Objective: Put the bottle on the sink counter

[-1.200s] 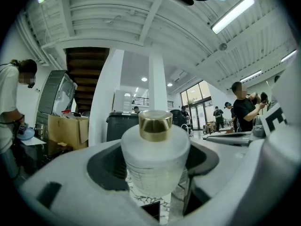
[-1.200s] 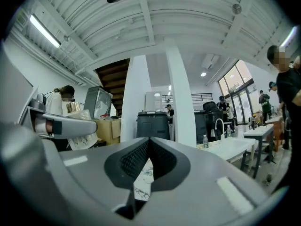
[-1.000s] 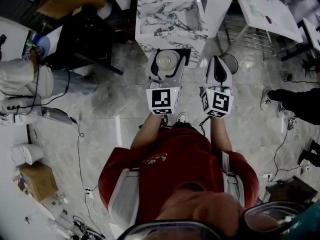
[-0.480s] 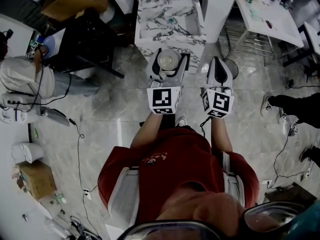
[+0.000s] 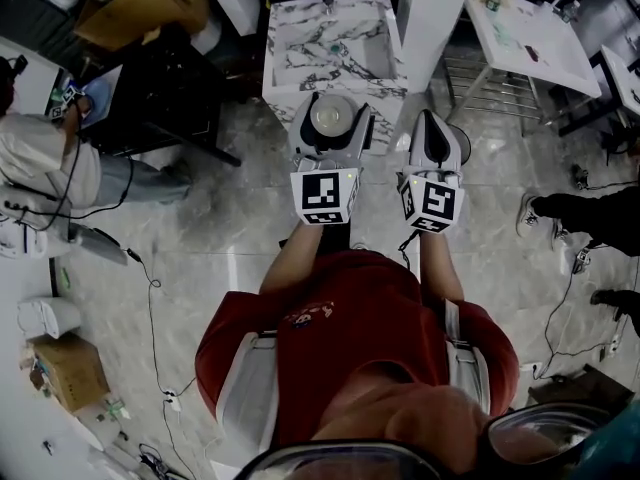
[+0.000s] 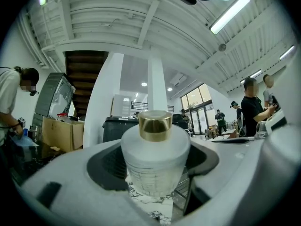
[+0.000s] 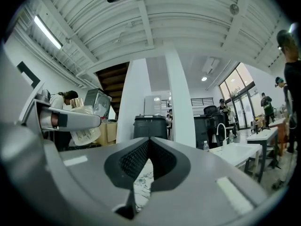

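Note:
A frosted bottle [image 5: 333, 118] with a gold cap [image 6: 155, 125] sits upright between the jaws of my left gripper [image 5: 333, 102], which is shut on its wide body [image 6: 155, 161]. In the head view it hangs over the floor just short of the marble sink counter [image 5: 300, 68], whose basin [image 5: 350, 43] and tap lie beyond. My right gripper [image 5: 433, 120] is level with it on the right, shut with nothing between its jaws [image 7: 149, 142]. In the right gripper view the held bottle [image 7: 87, 126] shows at the left.
A white pillar [image 5: 435, 13] stands right of the counter, with a round dark bin [image 5: 465, 126] at its foot. A white table [image 5: 530, 33] is at the far right. A person [image 5: 50, 158] stands at the left by a dark desk. Cables trail over the marble floor.
Both grippers and the bottle have edged forward, closer to the front edge of the sink counter. The grip on the bottle is unchanged.

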{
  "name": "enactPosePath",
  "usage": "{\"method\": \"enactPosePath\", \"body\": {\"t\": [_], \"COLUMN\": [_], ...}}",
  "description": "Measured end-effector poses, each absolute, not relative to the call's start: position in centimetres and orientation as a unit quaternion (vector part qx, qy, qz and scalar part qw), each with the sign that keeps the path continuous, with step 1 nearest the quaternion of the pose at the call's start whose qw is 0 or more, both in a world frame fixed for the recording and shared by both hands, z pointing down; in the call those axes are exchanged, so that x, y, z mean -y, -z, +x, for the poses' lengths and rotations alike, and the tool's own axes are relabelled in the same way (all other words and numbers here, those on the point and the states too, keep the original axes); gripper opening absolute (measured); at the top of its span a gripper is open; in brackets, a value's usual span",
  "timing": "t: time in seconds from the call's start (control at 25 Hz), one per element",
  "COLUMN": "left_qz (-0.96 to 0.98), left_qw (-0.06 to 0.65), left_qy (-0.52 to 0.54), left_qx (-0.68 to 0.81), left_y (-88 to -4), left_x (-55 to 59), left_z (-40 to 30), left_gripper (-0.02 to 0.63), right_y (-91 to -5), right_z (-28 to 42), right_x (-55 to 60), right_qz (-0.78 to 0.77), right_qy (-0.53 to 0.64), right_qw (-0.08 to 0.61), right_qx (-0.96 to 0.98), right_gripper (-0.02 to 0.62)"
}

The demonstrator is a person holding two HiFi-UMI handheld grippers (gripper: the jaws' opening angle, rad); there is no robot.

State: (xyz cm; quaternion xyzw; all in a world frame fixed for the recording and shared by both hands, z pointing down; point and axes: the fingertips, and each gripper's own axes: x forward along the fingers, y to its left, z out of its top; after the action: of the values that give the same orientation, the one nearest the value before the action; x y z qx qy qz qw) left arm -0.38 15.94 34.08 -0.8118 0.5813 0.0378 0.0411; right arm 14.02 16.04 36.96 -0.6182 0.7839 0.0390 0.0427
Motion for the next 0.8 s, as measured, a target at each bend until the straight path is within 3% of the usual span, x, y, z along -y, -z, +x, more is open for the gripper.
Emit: {"method": "enactPosePath", "body": {"t": [0.8], "left_qz": [-0.819], "left_qw": [0.032], "left_qy": [-0.035], "left_qx": [-0.572], "left_y": [-35.0], "left_x": [-4.1], "left_z": [-2.4], "left_gripper": [0.336], "right_y": [-38.1], "right_z": [11.0], "right_x": [-4.4], "right_qz": [-0.619], "right_qy": [-0.033], "right_qw": [0.028], "right_qx": [-0.784], "right_gripper": [0.002]}}
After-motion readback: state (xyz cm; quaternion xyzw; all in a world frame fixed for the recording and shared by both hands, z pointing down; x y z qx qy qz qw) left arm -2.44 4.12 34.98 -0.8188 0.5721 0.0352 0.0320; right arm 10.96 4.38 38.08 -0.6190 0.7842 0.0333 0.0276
